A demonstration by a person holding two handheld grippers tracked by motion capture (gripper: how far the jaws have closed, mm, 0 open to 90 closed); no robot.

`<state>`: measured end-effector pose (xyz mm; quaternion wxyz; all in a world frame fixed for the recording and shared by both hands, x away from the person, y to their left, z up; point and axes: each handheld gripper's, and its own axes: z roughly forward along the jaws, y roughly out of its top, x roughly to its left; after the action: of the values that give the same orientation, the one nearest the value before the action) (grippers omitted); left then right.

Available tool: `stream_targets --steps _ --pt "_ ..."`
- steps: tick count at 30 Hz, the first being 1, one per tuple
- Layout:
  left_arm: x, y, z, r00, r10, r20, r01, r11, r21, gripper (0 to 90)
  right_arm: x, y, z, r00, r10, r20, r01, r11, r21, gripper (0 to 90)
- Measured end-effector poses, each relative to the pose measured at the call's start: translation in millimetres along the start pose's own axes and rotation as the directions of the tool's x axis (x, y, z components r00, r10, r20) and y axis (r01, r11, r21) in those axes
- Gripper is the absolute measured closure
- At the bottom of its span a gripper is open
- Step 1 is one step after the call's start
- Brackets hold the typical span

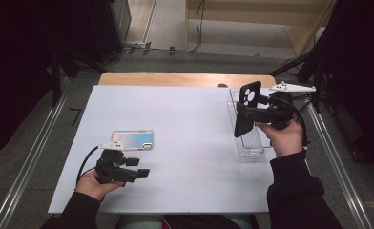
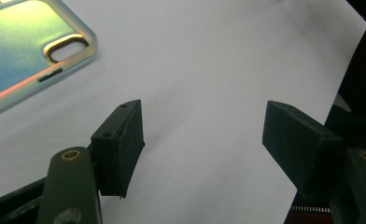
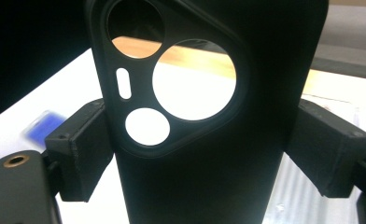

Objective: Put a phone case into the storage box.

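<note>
My right gripper clamps black plastic phone case upright above clear tray, far right. Keep grip firm, carry level. Left gripper open, empty.

One phone case lay flat on the surface, left of centre, just behind the left gripper. At the right edge, a second case stood upright in the right gripper above the tray.

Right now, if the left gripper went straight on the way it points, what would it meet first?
Probably nothing but bare table: the open left gripper points over the white surface, and the iridescent phone case lies off to one side.
</note>
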<state>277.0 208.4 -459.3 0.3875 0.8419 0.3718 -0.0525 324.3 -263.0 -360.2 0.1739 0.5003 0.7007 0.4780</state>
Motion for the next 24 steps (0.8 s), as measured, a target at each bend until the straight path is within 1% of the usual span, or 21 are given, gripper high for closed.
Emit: stream_targets --steps 2,5,8,11,15,17,24 --pt "0.0 0.3 0.2 1.0000 -0.001 0.004 0.001 1.0000 0.000 29.6 -4.0 -0.5 1.0 0.9996 0.005 0.028 -0.005 1.000 -0.009 12.2" --pt "0.3 0.5 0.3 1.0000 0.001 0.008 -0.001 1.0000 0.000 29.6 -9.0 0.0 3.7 0.9983 0.016 0.056 -0.015 1.000 -0.016 12.2" --pt "-0.7 0.2 0.7 1.0000 0.002 0.005 -0.002 1.0000 0.000 29.6 -13.8 0.7 8.2 0.9958 0.011 0.091 -0.008 0.999 -0.031 12.2" --pt "-0.5 -0.1 0.6 1.0000 0.004 0.008 -0.004 1.0000 -0.004 29.6 -19.0 2.9 13.7 0.9943 0.028 0.103 -0.024 0.999 -0.039 12.1" --pt "0.8 -0.7 0.7 1.0000 -0.003 0.008 0.003 1.0000 -0.006 29.6 -23.2 5.5 20.6 0.9929 0.014 0.118 -0.009 0.999 -0.043 12.1" --pt "1.6 -0.9 0.6 1.0000 -0.002 0.004 0.002 1.0000 -0.004 29.6 -25.5 6.9 24.0 0.9936 0.021 0.111 -0.014 0.998 -0.055 12.2" --pt "1.9 -0.9 0.6 1.0000 0.000 0.002 0.000 1.0000 -0.001 29.6 -34.2 18.7 39.3 0.9883 0.021 0.151 -0.018 1.000 -0.026 12.1"
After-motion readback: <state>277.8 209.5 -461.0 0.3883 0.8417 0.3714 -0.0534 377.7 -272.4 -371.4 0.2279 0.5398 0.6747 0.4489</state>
